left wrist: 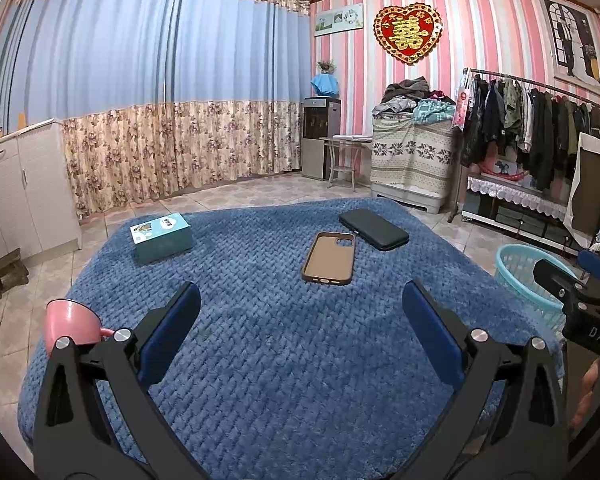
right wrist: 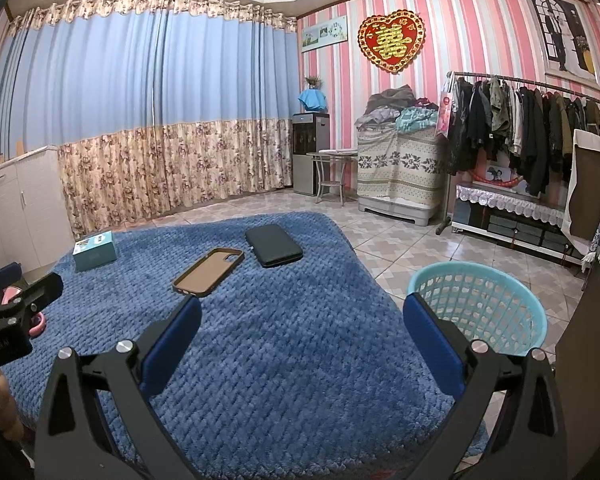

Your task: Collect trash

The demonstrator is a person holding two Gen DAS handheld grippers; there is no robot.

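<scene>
1. We hold our left gripper (left wrist: 300,336) and right gripper (right wrist: 300,344) above the blue woven plush blanket (left wrist: 284,360), both with jaws spread wide and nothing between the blue pads.

2. We see no obvious litter. The candidates lying on the blanket are a small teal cardboard box (left wrist: 161,237), an empty brown phone case (left wrist: 329,258) lying open side up, and a flat black wallet-like case (left wrist: 374,229) just beyond it. A pink cup (left wrist: 73,322) sits at the blanket's left edge.

3. The pale turquoise plastic mesh basket (right wrist: 480,308) stands on the tiled floor beside the blanket's right edge; we judge it to be where the trash goes. It looks empty, though its bottom is partly hidden behind our right pad, so we cannot be sure.

4. What could go wrong: the phone case lies flat and sunk in soft pile, so the pads could skate over it or pinch blanket instead. Choosing the wrong item is the bigger risk, since nothing here plainly reads as trash.

5. View differences: the right wrist camera shows nearly the whole basket, while the left catches only a slice of its rim. The left shows the pink cup clearly, where the right gives just a pink sliver behind the other gripper.
</scene>
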